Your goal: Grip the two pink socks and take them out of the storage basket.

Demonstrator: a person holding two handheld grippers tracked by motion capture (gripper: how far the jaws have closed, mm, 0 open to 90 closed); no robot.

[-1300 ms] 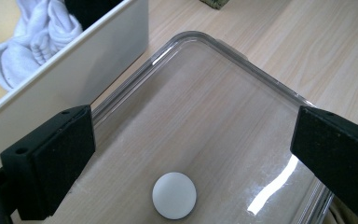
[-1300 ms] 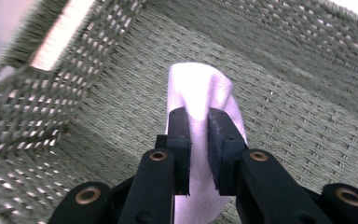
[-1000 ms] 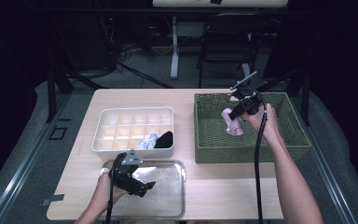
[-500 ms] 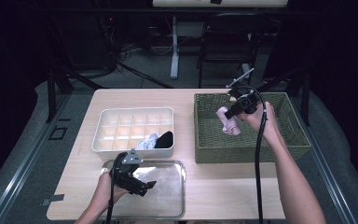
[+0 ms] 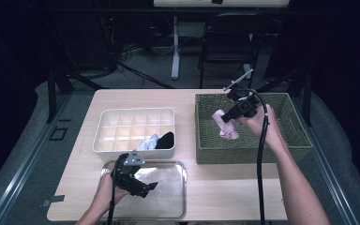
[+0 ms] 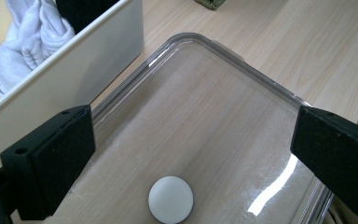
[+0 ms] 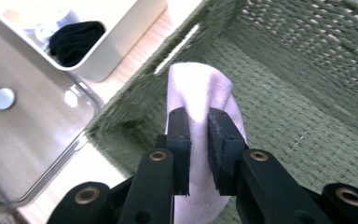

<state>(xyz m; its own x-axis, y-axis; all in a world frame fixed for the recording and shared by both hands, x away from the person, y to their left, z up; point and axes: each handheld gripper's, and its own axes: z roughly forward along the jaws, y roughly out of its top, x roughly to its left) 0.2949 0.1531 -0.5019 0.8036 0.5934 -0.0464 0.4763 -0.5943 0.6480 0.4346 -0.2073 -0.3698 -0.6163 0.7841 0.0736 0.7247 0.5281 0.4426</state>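
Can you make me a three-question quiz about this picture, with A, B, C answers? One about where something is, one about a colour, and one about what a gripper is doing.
1. Where is the black sock?
A. In the white divided box
B. In the green basket
C. On the clear tray

2. What colour is the cloth in the right gripper?
A. Blue
B. Pale pink
C. Yellow

3. How are the left gripper's jaws?
A. Shut on a sock
B. Shut on the tray
C. Open, holding nothing

Answers:
1. A, it sits in a front compartment beside a white sock.
2. B, the right gripper view shows pale pink fabric pinched between the pads.
3. C, the left gripper view shows them wide apart above the tray.
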